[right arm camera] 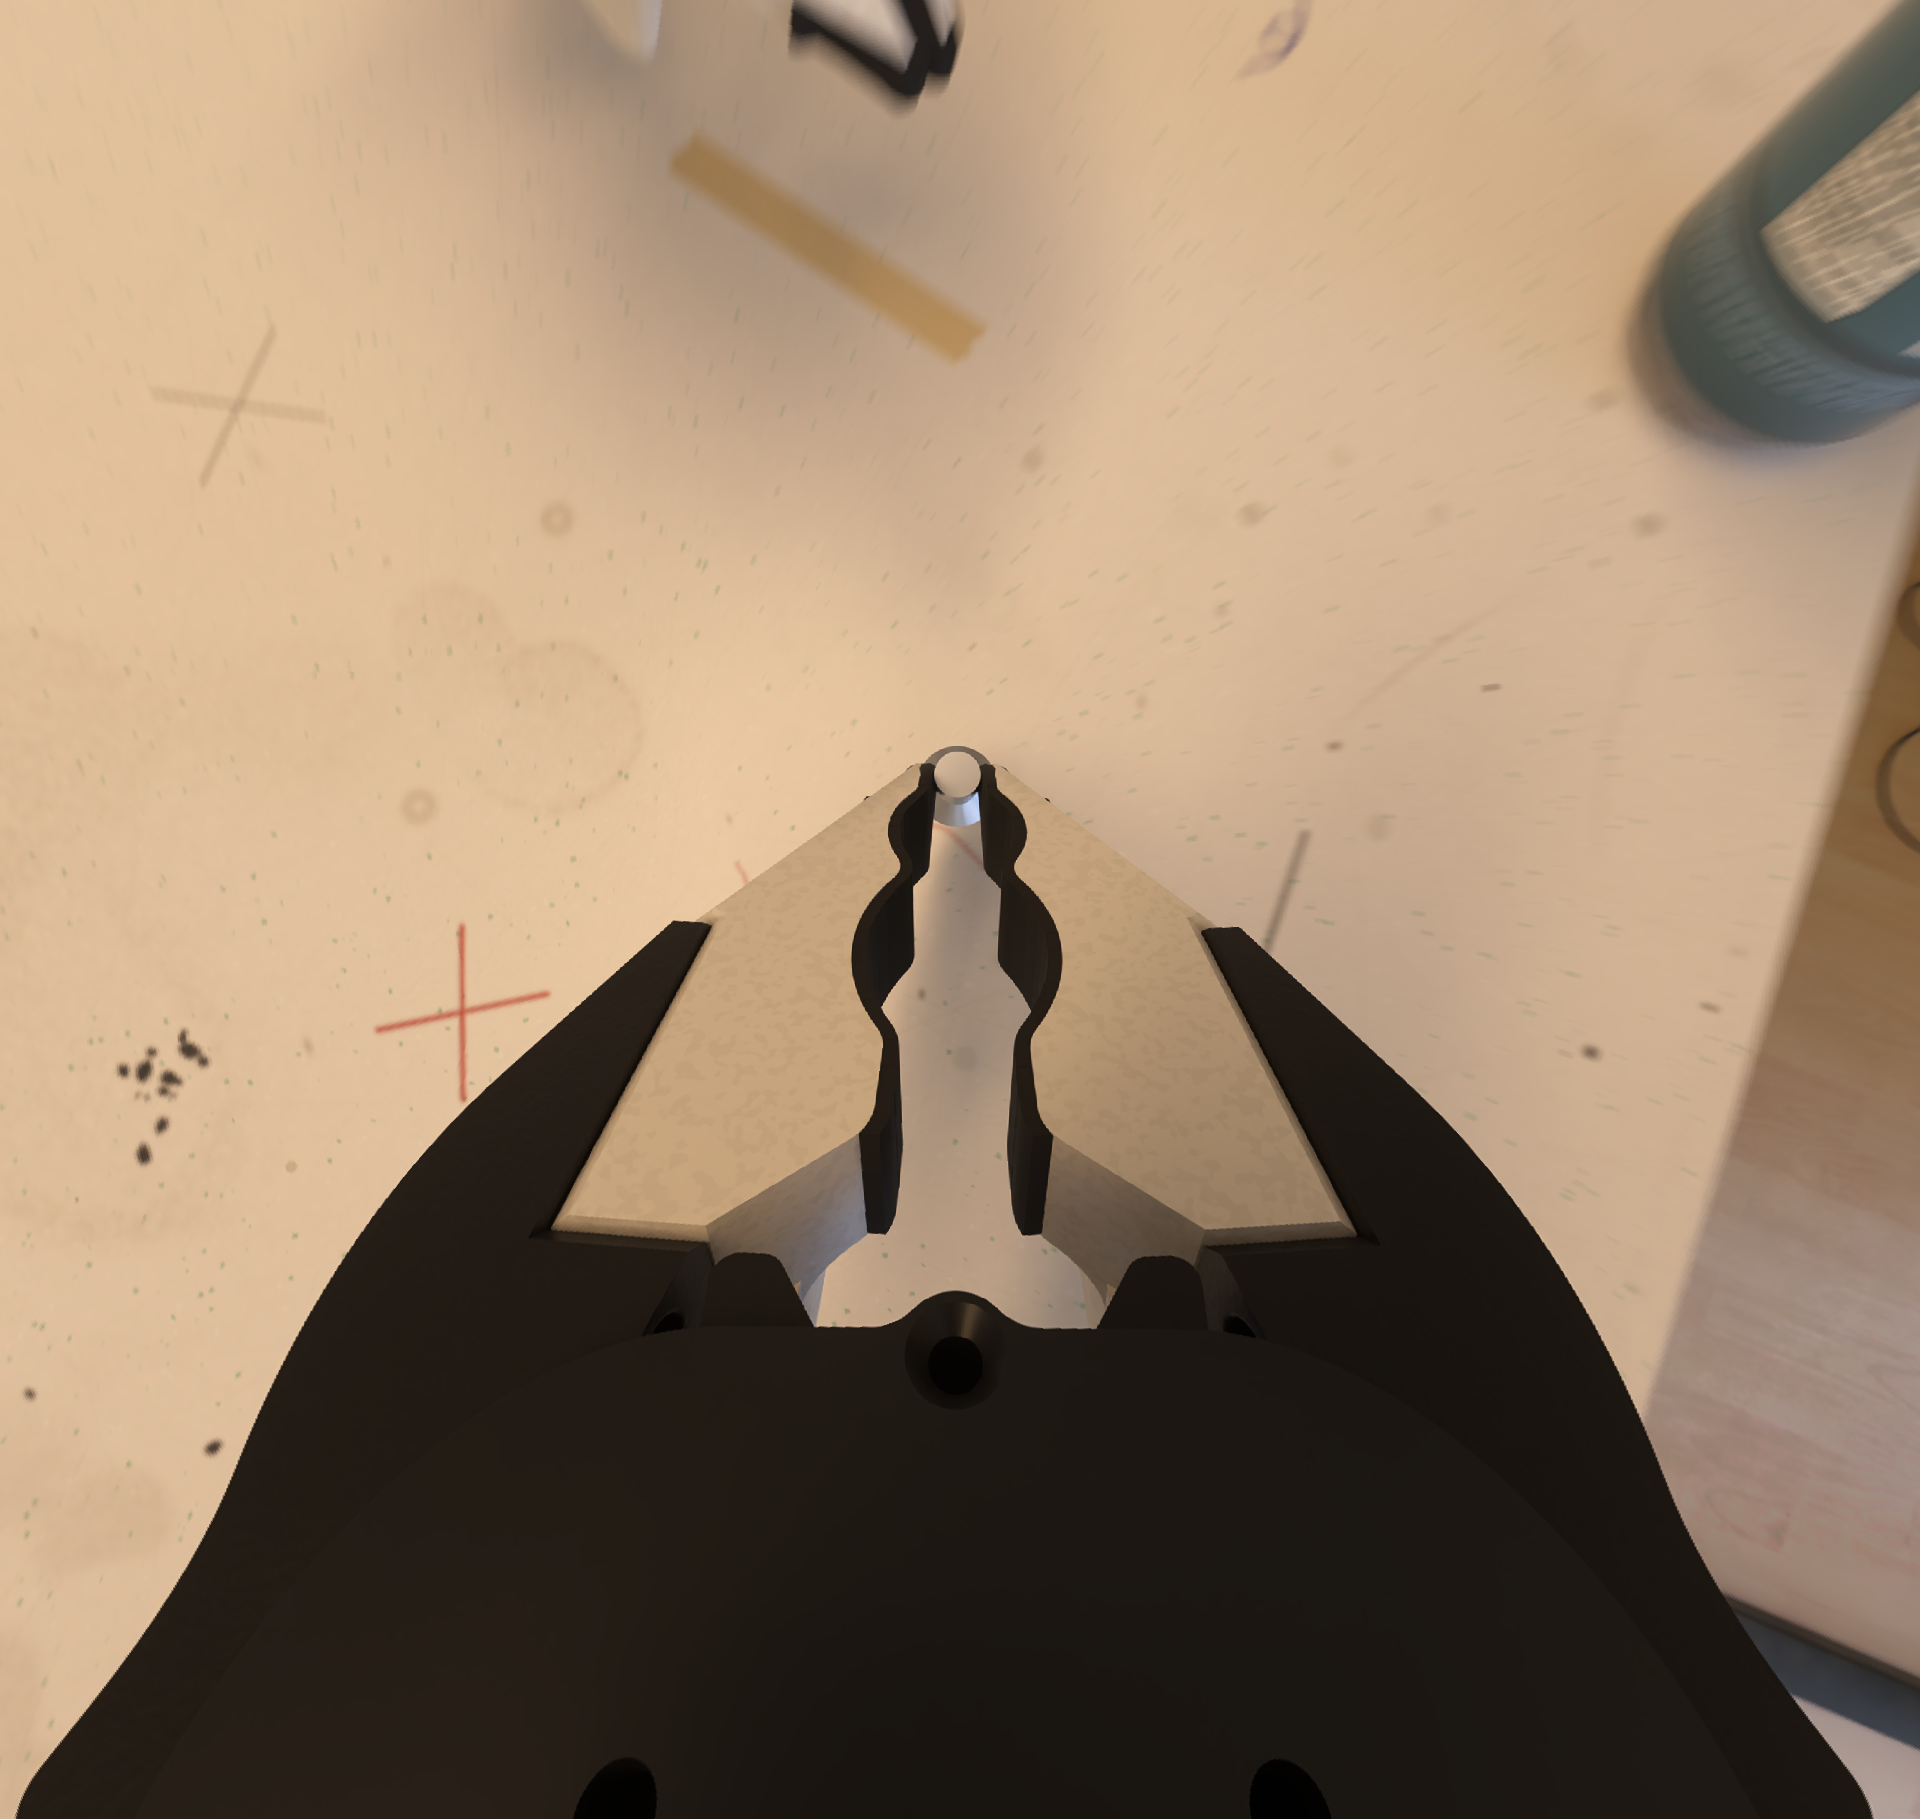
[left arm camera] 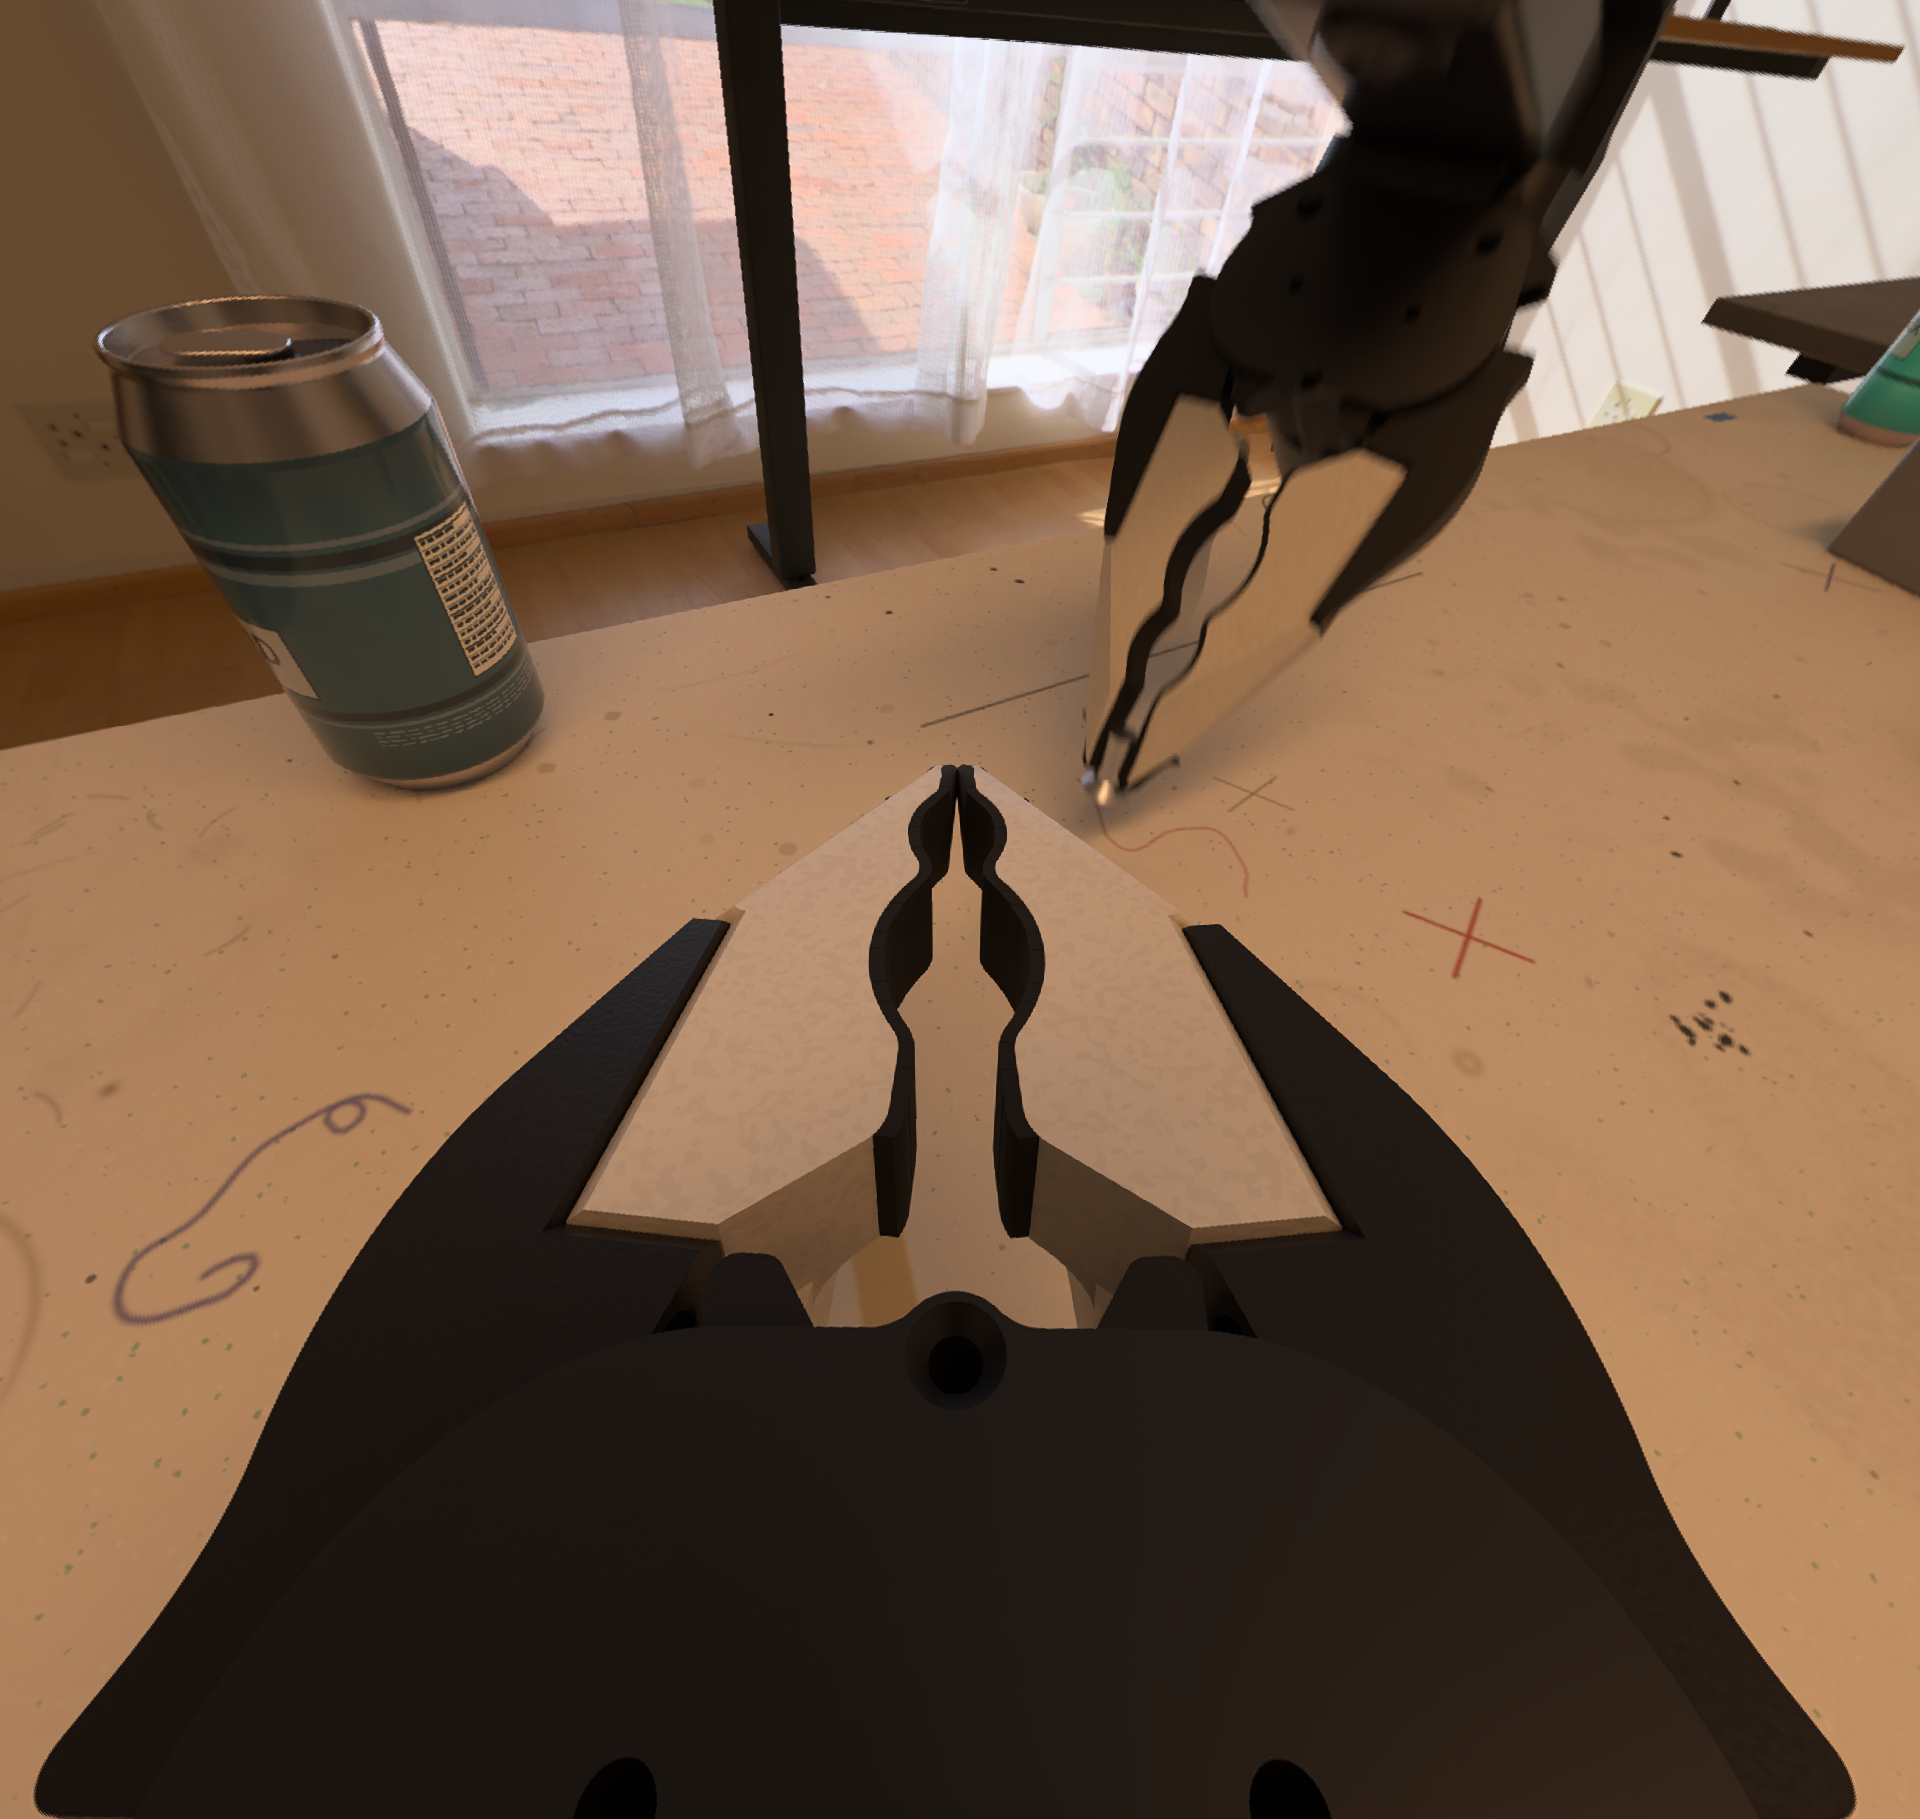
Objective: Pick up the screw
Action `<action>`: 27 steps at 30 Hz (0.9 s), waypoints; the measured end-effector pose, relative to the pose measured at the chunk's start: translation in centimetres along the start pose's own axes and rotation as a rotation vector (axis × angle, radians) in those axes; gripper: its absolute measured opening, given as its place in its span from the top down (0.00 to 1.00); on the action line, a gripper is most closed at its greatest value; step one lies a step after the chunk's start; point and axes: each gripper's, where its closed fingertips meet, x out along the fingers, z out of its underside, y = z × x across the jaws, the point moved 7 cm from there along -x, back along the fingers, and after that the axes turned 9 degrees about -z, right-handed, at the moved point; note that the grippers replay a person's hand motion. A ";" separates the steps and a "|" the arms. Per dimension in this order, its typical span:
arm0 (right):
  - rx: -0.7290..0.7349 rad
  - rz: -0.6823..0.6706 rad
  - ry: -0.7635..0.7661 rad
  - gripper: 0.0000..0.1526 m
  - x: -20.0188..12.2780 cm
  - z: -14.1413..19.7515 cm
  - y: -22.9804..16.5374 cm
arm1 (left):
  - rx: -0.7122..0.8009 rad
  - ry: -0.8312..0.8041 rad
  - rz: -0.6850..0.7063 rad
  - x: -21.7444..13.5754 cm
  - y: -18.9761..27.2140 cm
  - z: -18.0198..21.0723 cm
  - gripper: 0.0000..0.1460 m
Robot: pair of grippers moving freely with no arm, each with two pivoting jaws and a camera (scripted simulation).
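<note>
The screw (right arm camera: pixel 956 782) is small and silver, and it sits clamped between the tips of my right gripper (right arm camera: pixel 956 780), which points down at the tan tabletop (right arm camera: pixel 623 626). In the left wrist view the right gripper (left arm camera: pixel 1110 782) stands tilted over the table with the screw (left arm camera: pixel 1096 784) showing as a silver glint at its tips, at or just above the surface. My left gripper (left arm camera: pixel 956 774) is shut and empty, low over the table, just left of the right gripper's tips.
A teal drink can (left arm camera: pixel 332 543) stands at the table's far left edge; it also shows in the right wrist view (right arm camera: pixel 1797 252). A tan strip (right arm camera: pixel 826 247) lies on the table. A dark-legged desk (left arm camera: pixel 764 242) stands by the window. A teal object (left arm camera: pixel 1886 393) stands far right.
</note>
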 end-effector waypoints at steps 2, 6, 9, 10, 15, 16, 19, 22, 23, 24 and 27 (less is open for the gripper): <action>-0.001 0.049 0.099 0.95 -1.8 -0.7 0.1 | 0.027 -0.005 -0.005 0.1 0.2 0.0 1.00; -0.028 0.130 0.320 0.95 -5.3 -2.1 -0.1 | 0.102 -0.022 -0.005 0.3 0.9 0.1 1.00; -0.074 0.146 0.429 0.95 -6.7 -3.0 -0.8 | 0.168 -0.033 -0.009 0.5 1.5 0.1 1.00; -0.094 0.145 0.454 0.95 -7.0 -3.2 -1.0 | 0.191 -0.035 -0.012 0.6 1.6 0.1 1.00; -0.153 0.139 0.496 0.95 -7.1 -4.1 -2.1 | 0.258 -0.038 -0.012 0.7 2.3 0.1 1.00; -0.166 0.139 0.499 0.95 -7.1 -4.3 -2.2 | 0.262 -0.037 -0.011 0.7 2.4 0.1 1.00; -0.217 0.166 0.518 0.95 -7.2 -4.9 -2.9 | 0.276 -0.029 -0.011 0.7 2.5 0.0 1.00; -0.260 0.195 0.551 0.95 -7.5 -5.5 -3.7 | 0.293 -0.030 -0.019 0.7 2.7 -0.1 1.00; -0.268 0.189 0.558 0.95 -7.5 -5.6 -3.9 | 0.297 -0.028 -0.021 0.7 2.7 -0.1 1.00; -0.270 0.180 0.553 0.95 -7.4 -5.6 -4.0 | 0.301 -0.024 -0.023 0.6 2.7 -0.2 1.00; -0.268 0.183 0.494 0.95 -6.6 -5.4 -3.8 | 0.319 -0.007 -0.040 0.5 2.8 -0.4 1.00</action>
